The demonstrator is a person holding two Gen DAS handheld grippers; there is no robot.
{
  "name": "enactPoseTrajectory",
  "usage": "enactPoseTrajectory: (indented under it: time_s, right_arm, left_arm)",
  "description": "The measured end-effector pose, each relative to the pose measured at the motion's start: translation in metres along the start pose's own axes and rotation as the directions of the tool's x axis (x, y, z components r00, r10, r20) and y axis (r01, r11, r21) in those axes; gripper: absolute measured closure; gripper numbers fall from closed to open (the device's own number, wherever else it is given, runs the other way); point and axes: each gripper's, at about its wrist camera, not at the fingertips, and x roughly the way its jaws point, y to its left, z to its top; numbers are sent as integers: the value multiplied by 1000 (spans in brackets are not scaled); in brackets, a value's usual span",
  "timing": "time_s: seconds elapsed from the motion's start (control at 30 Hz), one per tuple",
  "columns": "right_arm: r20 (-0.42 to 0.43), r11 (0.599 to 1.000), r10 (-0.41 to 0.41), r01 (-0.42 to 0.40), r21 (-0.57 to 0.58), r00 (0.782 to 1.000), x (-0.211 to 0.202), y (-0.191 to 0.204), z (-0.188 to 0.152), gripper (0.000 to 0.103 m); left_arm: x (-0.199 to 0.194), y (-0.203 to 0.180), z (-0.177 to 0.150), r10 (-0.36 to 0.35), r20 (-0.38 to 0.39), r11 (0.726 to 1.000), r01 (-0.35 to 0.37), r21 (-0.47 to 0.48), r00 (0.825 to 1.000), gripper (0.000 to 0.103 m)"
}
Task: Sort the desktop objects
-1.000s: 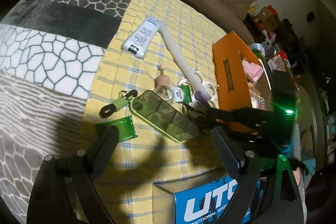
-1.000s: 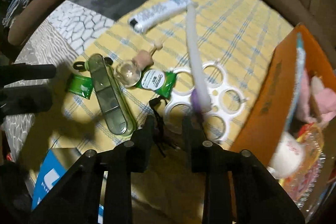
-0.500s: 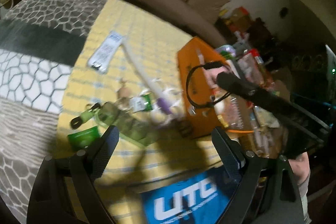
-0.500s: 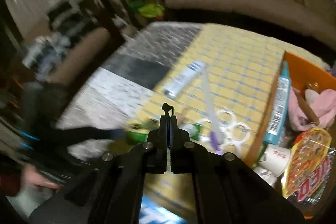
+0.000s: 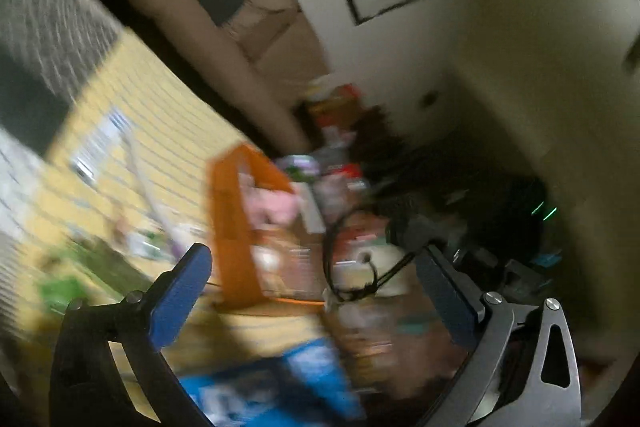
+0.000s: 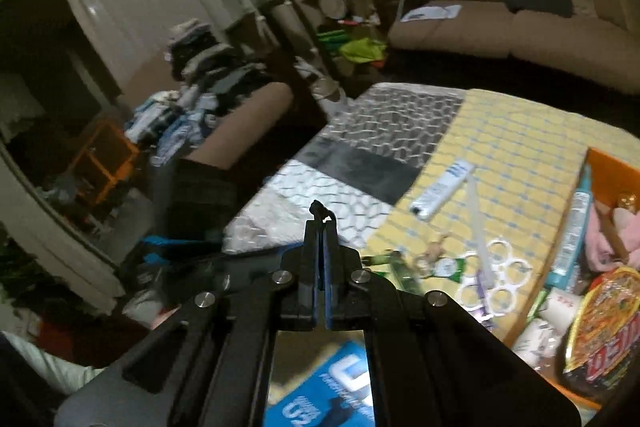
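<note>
My right gripper point(image 6: 320, 223) is shut on a thin black cord point(image 6: 318, 207) whose knot pokes out above the tips. In the blurred left wrist view the cord's loop point(image 5: 352, 267) hangs from the right gripper above the orange box point(image 5: 232, 227). My left gripper point(image 5: 316, 267) is open and empty, near the box. On the yellow checked cloth point(image 6: 520, 147) lie a white tube point(image 6: 442, 191), a white stick point(image 6: 478, 219), a white ring holder point(image 6: 496, 283), a green sachet point(image 6: 448, 267) and a green case point(image 6: 400, 273).
The orange box point(image 6: 608, 163) at the right holds a blue tube point(image 6: 572, 223), pink cloth point(image 6: 624, 231) and snack packs point(image 6: 600, 323). A blue carton point(image 6: 332, 395) lies near me. A patterned grey blanket point(image 6: 384, 131) covers the table's left. A brown sofa point(image 6: 500, 27) stands behind.
My right gripper closed on the black cord, lifted it off the cloth and carried it over the orange box. My left gripper swung right and up, blurring its view.
</note>
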Motion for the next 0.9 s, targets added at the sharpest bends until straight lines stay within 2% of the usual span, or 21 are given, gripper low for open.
enactPoseTrajectory:
  time_s: [0.03, 0.07, 0.1, 0.17, 0.23, 0.33, 0.37, 0.4, 0.5, 0.53, 0.6, 0.7, 0.9]
  right_arm:
    - [1, 1000, 12, -12, 4, 1000, -1, 2, 1, 101]
    - [-1, 1000, 11, -11, 4, 1000, -2, 5, 1, 101]
    - [1, 1000, 3, -3, 2, 1000, -2, 8, 1, 101]
    - [-1, 999, -39, 39, -15, 999, -3, 12, 2, 101]
    - [-5, 996, -91, 91, -23, 996, -4, 12, 2, 101]
    - [0, 990, -141, 141, -32, 990, -10, 13, 2, 101]
    - [5, 987, -158, 158, -30, 987, -14, 14, 1, 101]
    - [11, 987, -158, 158, -22, 987, -17, 14, 1, 101]
    - [28, 990, -143, 143, 10, 989, -28, 10, -2, 101]
    - [37, 990, -143, 142, 22, 989, -33, 8, -4, 101]
    - [58, 990, -143, 142, 29, 988, -44, 7, -5, 101]
    - [75, 990, -141, 140, 23, 987, -60, 6, -3, 101]
    - [49, 970, -225, 228, -79, 973, -69, 25, -13, 101]
  left_arm:
    - [-1, 3, 1, -39, 7, 999, 40, -20, 999, 0]
    - [-2, 2, 1, -43, 14, 999, 43, -13, 999, 0]
    - [-2, -3, 0, -34, 18, 999, 34, 5, 999, 0]
    - [-2, -13, 1, -8, 17, 999, 8, 46, 1000, 8]
    - [-2, -21, 2, 9, 16, 997, -11, 76, 1000, 26]
    - [-2, -32, 1, 25, 16, 994, -26, 104, 1000, 45]
    - [0, -33, 0, 20, 14, 995, -21, 101, 1000, 48]
    - [-2, -32, 0, 10, 15, 995, -12, 96, 1000, 50]
    - [2, -37, -4, -77, -3, 992, 77, 101, 997, 50]
    - [5, -43, -5, -80, -18, 990, 81, 118, 997, 50]
    - [13, -49, -9, -46, -30, 988, 50, 148, 999, 50]
    - [25, -47, -13, -20, -45, 989, 26, 142, 999, 50]
    - [50, -58, -19, -18, -52, 989, 25, 144, 998, 50]
